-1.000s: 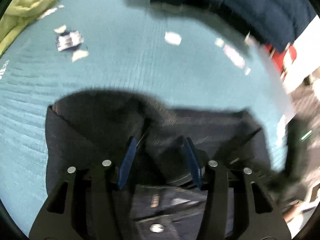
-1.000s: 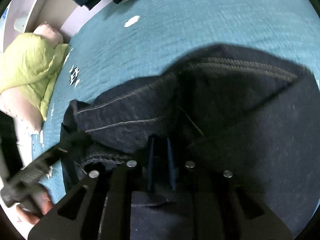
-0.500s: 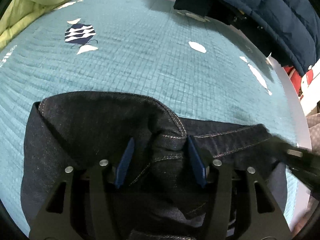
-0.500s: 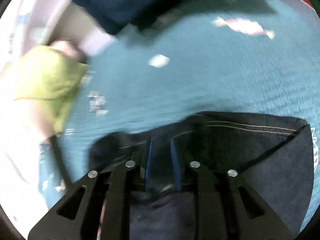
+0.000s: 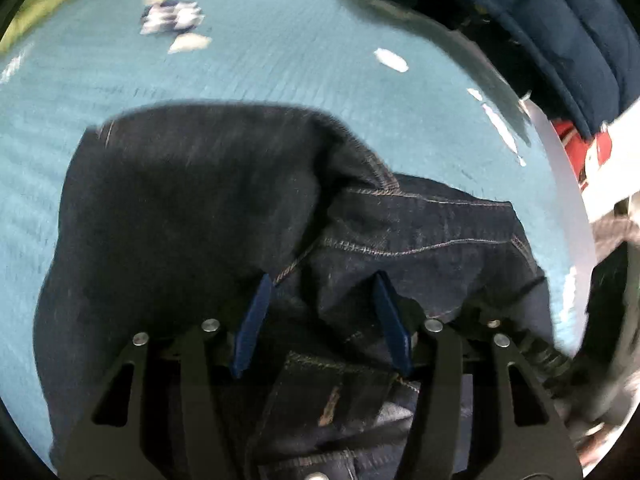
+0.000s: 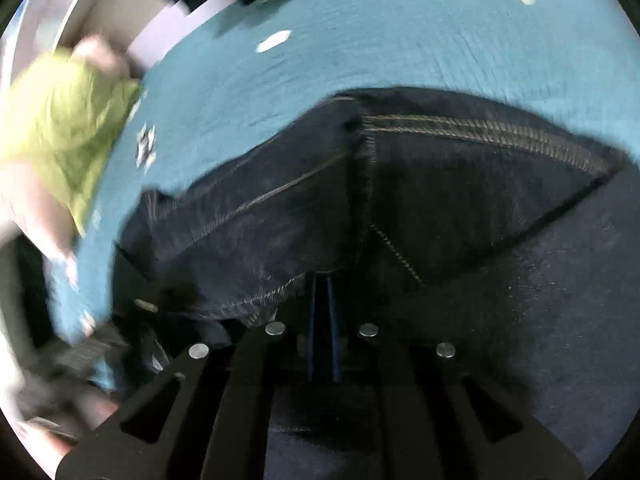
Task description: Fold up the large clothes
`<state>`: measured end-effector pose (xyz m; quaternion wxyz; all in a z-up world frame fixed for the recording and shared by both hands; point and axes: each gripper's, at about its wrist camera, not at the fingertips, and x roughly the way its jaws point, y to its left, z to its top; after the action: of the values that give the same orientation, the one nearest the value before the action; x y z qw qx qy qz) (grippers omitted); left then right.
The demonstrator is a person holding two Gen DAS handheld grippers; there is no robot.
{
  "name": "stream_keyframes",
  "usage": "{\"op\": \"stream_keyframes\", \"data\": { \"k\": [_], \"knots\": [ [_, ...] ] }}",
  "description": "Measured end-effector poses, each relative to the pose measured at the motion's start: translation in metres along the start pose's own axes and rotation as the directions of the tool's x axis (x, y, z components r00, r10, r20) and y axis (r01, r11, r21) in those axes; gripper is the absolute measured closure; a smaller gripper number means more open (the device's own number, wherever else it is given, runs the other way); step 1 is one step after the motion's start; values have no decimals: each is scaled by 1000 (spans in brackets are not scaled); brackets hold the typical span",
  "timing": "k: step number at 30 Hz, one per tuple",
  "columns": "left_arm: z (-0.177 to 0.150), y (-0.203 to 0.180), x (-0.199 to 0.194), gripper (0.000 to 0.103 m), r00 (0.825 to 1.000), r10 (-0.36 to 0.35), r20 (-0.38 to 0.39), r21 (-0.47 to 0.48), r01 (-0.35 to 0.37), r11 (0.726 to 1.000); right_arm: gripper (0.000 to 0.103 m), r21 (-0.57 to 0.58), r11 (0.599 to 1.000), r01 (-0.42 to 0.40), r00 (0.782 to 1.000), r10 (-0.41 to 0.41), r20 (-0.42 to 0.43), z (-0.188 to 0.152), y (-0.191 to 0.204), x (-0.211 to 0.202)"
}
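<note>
Dark blue jeans (image 5: 200, 208) lie bunched on a teal bedspread (image 5: 280, 64); they also fill the lower half of the right wrist view (image 6: 460, 200). My left gripper (image 5: 322, 280) has its blue fingers wide apart, with a fold of denim bulging between them. My right gripper (image 6: 322, 280) has its blue fingers nearly together, clamped on a denim edge near a seam. Both views are blurred by motion.
A dark navy padded jacket (image 5: 540, 20) lies at the far right of the bed. A lime-green garment (image 6: 60, 128) lies at the bed's left end. White and patterned marks (image 5: 172, 20) dot the bedspread. The bed's white edge (image 5: 568, 184) runs at the right.
Both grippers have shifted with the jeans; the denim has been dragged and bunched higher in the views. The right fingers closed tighter on the fabric. The left fingers stay apart.
</note>
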<state>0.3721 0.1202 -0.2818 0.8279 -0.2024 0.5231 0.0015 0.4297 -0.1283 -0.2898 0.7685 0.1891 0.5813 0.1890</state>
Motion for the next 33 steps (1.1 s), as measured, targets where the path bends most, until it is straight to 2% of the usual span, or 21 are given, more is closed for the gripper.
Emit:
{"op": "stream_keyframes", "data": {
  "k": [2,4,5,7,8,9,10,12,14,18,20,21,22,23,24,26,28,30,31,32,33],
  "knots": [
    [4,-13,-2,49,998,66,-7,60,-65,996,98,-60,997,38,999,-39,-10,0,8,-5],
    [10,-15,-5,50,997,64,-38,61,-62,996,92,-100,994,54,998,-57,-24,-2,14,-15],
    [13,-14,-13,50,998,31,-51,59,-28,998,92,-108,994,29,999,-33,-35,-5,19,-23],
    [20,-13,-31,48,999,-22,-43,68,25,997,86,-98,992,-76,997,74,-23,-3,17,-46],
    [25,-13,-43,44,999,-30,-23,82,32,996,65,-99,989,-112,994,112,-3,0,15,-61],
    [29,-13,-52,41,999,-38,-11,95,39,995,44,-107,989,-103,994,106,27,3,13,-73],
    [34,-11,-59,38,999,-52,-3,106,52,993,41,-119,990,-79,995,86,55,3,6,-88],
    [41,-4,-74,36,996,-87,12,122,85,989,41,-151,988,-19,994,35,102,13,-2,-108],
    [50,11,-79,31,996,-87,19,111,85,990,40,-120,993,16,992,-2,122,23,-20,-119],
    [63,48,-79,31,999,-9,31,16,9,1000,36,-54,984,170,978,-162,127,45,-56,-115],
    [66,72,-78,28,999,17,35,-61,-15,998,35,-13,967,256,963,-253,87,51,-91,-109],
    [69,89,-71,26,998,62,28,-113,-58,992,35,31,953,301,952,-302,39,53,-112,-101],
    [70,102,-62,26,996,94,7,-158,-92,983,35,58,950,306,952,-307,3,56,-127,-100],
    [70,113,-53,26,995,91,-32,-196,-96,976,35,86,952,294,956,-292,-27,55,-137,-95],
    [70,121,-45,26,997,53,-65,-227,-66,972,34,115,958,264,964,-261,-42,53,-146,-90],
    [64,132,-24,24,986,-100,-134,-290,57,955,30,117,965,235,972,-236,-6,51,-147,-91],
    [63,129,-25,19,991,-104,-83,-264,79,961,29,140,973,181,983,-185,15,53,-148,-91],
    [64,125,-25,19,991,-94,-94,-257,67,964,22,195,966,169,985,-174,10,58,-152,-89],
    [65,122,-25,25,991,-91,-96,-251,64,966,21,228,960,163,985,-170,10,60,-151,-88],
    [66,118,-26,40,991,-97,-96,-237,71,969,21,238,957,166,985,-174,11,62,-150,-88],
    [67,115,-24,66,991,-75,-112,-227,48,973,24,209,955,212,976,-218,5,62,-144,-85]
  ]
}}
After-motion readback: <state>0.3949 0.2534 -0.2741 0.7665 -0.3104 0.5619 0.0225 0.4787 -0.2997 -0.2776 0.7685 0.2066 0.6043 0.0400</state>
